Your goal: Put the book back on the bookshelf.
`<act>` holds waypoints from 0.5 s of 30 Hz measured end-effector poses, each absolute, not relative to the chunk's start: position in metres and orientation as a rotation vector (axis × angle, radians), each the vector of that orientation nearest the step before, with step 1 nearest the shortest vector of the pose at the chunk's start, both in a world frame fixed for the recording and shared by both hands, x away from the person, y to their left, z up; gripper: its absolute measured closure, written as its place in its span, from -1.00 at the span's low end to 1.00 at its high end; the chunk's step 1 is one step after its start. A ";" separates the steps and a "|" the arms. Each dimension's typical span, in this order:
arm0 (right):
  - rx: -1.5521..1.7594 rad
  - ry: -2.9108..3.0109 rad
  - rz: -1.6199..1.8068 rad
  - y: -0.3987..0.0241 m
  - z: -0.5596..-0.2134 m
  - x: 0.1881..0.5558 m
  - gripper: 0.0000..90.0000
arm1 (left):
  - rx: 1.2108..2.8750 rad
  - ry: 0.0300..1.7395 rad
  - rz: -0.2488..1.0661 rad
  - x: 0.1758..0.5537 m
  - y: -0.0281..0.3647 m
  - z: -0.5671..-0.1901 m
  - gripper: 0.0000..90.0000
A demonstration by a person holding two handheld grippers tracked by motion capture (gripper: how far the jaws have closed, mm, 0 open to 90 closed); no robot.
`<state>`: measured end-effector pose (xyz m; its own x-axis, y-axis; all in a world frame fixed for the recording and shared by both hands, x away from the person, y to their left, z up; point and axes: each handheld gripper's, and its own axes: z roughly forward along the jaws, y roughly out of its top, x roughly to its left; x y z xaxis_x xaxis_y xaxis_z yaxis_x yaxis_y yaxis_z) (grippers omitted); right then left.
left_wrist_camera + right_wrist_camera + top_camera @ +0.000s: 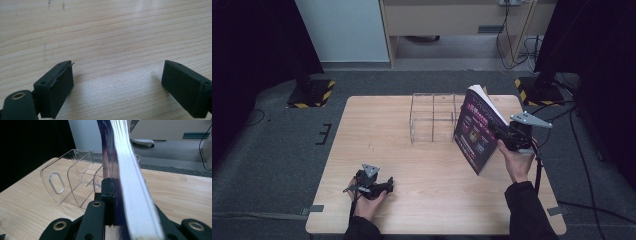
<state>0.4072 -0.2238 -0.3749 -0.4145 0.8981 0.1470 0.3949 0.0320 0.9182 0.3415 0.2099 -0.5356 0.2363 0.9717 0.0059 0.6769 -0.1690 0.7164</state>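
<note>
Jaws of the right gripper (501, 138) clamp the book (476, 131); left gripper (117, 82) gapes, seemingly empty.

Book (477, 131) tilted, just right of rack (433, 118), possibly touching.

Light wood-grain tabletop (432, 165), rectangular, pale planks, faint scuff marks near left side. Clear plastic divided rack (432, 117) stands on far middle part. Left hand-held gripper (382, 187) rests on near left part, beside front edge.
</note>
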 end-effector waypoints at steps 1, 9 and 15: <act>1.302 1.836 1.369 -0.223 -0.375 0.407 0.83 | 1.921 1.506 0.642 0.342 0.210 -0.536 -0.78; 1.255 1.805 1.356 -0.212 -0.373 0.404 0.84 | 1.921 1.506 0.642 0.342 0.210 -0.536 -0.78; 1.220 1.772 1.342 -0.201 -0.372 0.409 0.84 | 1.921 1.505 0.642 0.342 0.210 -0.536 -0.78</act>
<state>0.4094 -0.2015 -0.3723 -0.4004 0.9139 0.0661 0.3114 0.0679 0.9479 0.3416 0.2100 -0.5356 0.2367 0.9716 0.0057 0.6769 -0.1691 0.7164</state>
